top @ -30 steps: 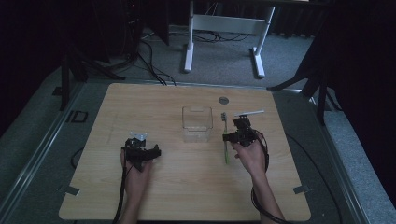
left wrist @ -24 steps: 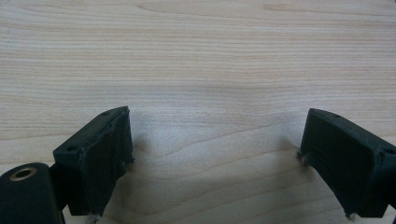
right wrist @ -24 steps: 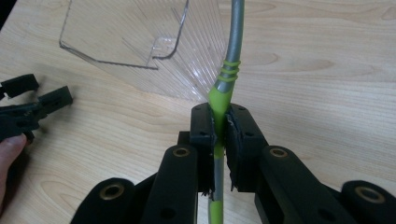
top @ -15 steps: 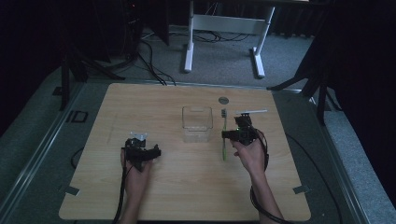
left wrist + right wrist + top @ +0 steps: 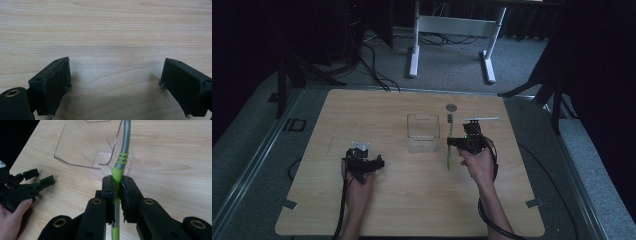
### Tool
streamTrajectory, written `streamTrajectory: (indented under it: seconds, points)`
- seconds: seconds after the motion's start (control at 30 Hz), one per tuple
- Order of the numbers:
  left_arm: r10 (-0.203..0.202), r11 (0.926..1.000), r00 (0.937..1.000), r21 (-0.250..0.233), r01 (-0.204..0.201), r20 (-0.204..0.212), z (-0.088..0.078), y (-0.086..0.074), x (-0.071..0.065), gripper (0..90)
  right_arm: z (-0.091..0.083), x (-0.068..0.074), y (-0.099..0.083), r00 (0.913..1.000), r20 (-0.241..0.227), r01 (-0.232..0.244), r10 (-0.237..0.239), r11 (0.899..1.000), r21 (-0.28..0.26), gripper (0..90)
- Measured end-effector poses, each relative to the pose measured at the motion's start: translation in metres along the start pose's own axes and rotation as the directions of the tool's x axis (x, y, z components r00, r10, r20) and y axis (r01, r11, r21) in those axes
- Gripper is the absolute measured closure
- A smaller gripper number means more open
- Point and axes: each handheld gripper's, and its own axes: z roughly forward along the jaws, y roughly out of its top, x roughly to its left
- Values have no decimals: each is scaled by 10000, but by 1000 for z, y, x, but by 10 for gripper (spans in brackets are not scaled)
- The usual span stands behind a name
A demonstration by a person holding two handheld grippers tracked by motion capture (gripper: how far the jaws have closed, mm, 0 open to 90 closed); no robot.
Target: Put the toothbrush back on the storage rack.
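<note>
Beside the clear plastic container (image 5: pixel 92 147), right gripper (image 5: pixel 118 192) clamps a green-handled toothbrush (image 5: pixel 119 167).
Lift it level, clear the container's rim, then lower gently; left gripper (image 5: pixel 115 82) rests spread wide, holding nothing.

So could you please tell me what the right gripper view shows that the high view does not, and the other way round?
Right gripper view alone: the right hand-held gripper has its pads shut on the toothbrush at its green handle.

High view alone: a small round disc, a white stick and the floor beyond the table.

Both: the toothbrush, the clear container and the left hand-held gripper, open.
</note>
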Motion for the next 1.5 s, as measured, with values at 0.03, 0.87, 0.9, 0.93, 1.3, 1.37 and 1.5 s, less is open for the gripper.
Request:
streamTrajectory:
  seconds: [0.03,0.87,0.9,0.93,1.3,1.37,1.5]
  points:
    - [-4,10000,10000,3,4,0,0,0,0,95,0,0,0,10000,0,0,0,10000,0,819]
    - [0,10000,10000,5,0,4,0,0,0,95,-2,3,6,9984,-563,33,-71,9978,-666,819]
    - [1,10000,10000,5,-1,3,0,0,0,95,-2,4,6,9983,-575,28,-67,9977,-673,819]
    - [1,10000,10000,5,-1,3,0,0,0,95,-2,4,7,9982,-599,13,-53,9977,-676,819]
    - [-1,10000,10000,12,1,2,0,0,0,95,-3,5,10,9976,-684,-11,-52,9958,-913,819]
    - [5,10000,10000,12,-5,3,0,0,0,95,-3,5,11,9975,-705,-9,-61,9951,-993,819]
    - [4,10000,10000,10,-4,5,0,0,0,95,-3,6,12,9974,-716,-9,-65,9947,-1029,819]
